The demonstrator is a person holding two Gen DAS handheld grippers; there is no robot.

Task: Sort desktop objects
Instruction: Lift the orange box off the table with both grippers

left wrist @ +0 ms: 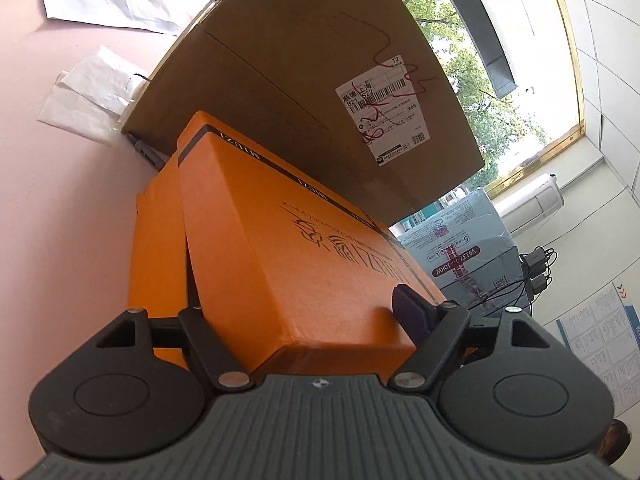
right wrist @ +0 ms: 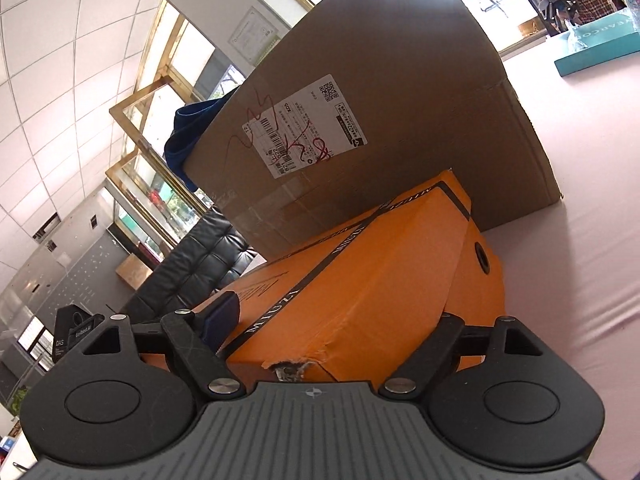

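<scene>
An orange shoe box lid with black stripe and lettering sits tilted over its orange box base on the pink table. My left gripper is shut on one end of the lid; one dark fingertip rests on its top, the other is hidden under it. My right gripper is shut on the other end of the lid, one fingertip on top. The base shows below the lid. The lid's near corner is torn.
A large brown carton with a shipping label stands just behind the orange box, also in the right wrist view. Papers and plastic sleeves lie on the table. A teal box sits far right.
</scene>
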